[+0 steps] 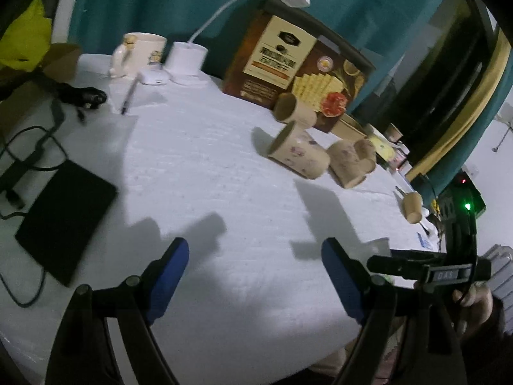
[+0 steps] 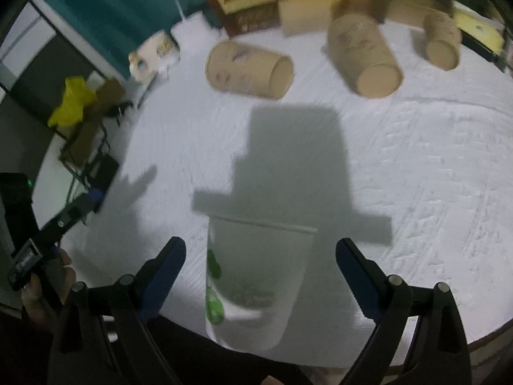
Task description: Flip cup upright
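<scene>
The white paper cup with green print (image 2: 256, 276) is sitting upright between my right claw (image 2: 260, 256)'s wide, non-touching blue pads, on the white textured surface (image 2: 416, 160). My left claw (image 1: 255, 256) is hanging wide and empty. Beige paper cups (image 2: 250, 69) are lying beyond.

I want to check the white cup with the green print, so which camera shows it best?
The right wrist view: the white cup with green print fills the space between the open right gripper fingers, unpressed, rim toward the table's middle. The left wrist view does not show it at all.
</scene>
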`<state>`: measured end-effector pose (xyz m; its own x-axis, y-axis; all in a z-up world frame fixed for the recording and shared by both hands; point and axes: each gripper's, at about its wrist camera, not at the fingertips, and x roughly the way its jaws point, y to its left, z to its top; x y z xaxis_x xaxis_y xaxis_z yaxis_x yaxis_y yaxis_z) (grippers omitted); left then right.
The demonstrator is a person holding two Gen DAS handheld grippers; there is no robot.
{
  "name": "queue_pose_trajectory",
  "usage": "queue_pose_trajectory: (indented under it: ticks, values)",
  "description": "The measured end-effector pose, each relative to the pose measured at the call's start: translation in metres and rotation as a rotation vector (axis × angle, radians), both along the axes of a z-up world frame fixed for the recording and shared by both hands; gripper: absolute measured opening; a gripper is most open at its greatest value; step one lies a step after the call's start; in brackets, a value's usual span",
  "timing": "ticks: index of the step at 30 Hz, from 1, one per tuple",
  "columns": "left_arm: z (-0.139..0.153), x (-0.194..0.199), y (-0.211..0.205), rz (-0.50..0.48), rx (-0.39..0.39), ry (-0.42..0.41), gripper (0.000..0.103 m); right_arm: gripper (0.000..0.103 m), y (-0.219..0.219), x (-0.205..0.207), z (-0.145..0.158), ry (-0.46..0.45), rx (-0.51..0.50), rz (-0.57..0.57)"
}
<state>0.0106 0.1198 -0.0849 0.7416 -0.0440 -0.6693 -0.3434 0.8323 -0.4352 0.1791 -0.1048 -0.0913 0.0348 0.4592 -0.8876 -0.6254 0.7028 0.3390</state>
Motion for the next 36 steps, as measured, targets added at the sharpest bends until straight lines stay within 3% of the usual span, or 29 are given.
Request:
queue_pose_trajectory:
  ticks: [6,8,10,11,18,20,27,36]
  values:
    - [-0.007,-0.007,0.012,-0.023,-0.020,-0.016,0.085,0.093,0.022,-0.001,-0.006,0.008,-0.063,0.052]
    - [-0.006,-0.009,0.011,-0.039,-0.007,-0.022,0.085,0.087,0.027,-0.002,-0.008,0.011,-0.082,0.064]
    - [-0.005,-0.009,0.009,-0.060,0.017,-0.023,0.085,0.066,0.032,-0.004,-0.011,-0.002,-0.124,0.077]
    - [-0.004,-0.010,0.007,-0.068,0.028,-0.024,0.085,0.063,0.033,-0.005,-0.011,-0.007,-0.139,0.079]
    - [-0.003,-0.010,0.001,-0.093,0.039,-0.023,0.085,0.060,0.031,-0.005,0.002,-0.074,-0.132,0.085]
    - [-0.002,-0.011,-0.001,-0.091,0.038,-0.025,0.085,0.059,0.029,-0.002,0.012,-0.136,-0.103,0.076]
    - [0.007,-0.015,-0.007,-0.072,0.053,-0.056,0.085,0.060,0.007,-0.012,0.023,-0.542,0.111,-0.047]
    - [0.013,-0.009,-0.014,-0.062,0.051,-0.067,0.085,0.060,-0.009,-0.038,0.004,-0.666,0.170,-0.077]
